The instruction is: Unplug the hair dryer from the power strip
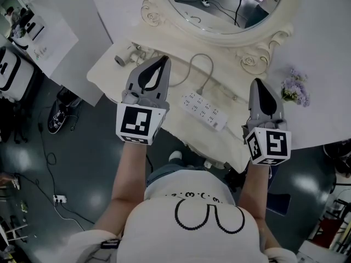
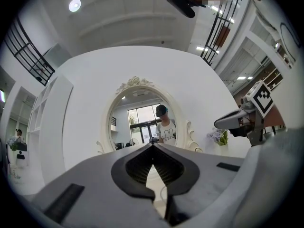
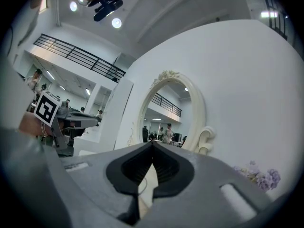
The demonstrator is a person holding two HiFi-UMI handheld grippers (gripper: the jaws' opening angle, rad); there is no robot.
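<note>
Both claws are fully closed with nothing in them. The left gripper (image 1: pixel 163 59) sits a bit left of centre in the head view and the right gripper (image 1: pixel 256 83) is over on the right. Their own views show the same thing: the left jaws (image 2: pixel 153 145) and right jaws (image 3: pixel 152 143) are tip to tip, just pointing at the oval mirror (image 1: pixel 219 10).

The white power strip (image 1: pixel 204 110) lies slanted on the cream table (image 1: pixel 109 75), pretty much between the two grippers, and neither one is touching it. A thin grey cord (image 1: pixel 210 70) loops up from it toward the mirror. The pale thing at upper left looks like the hair dryer (image 1: pixel 125 56), though it's partly behind the left gripper, so I'm not sure. There are purple flowers (image 1: pixel 295 87) at the right.
</note>
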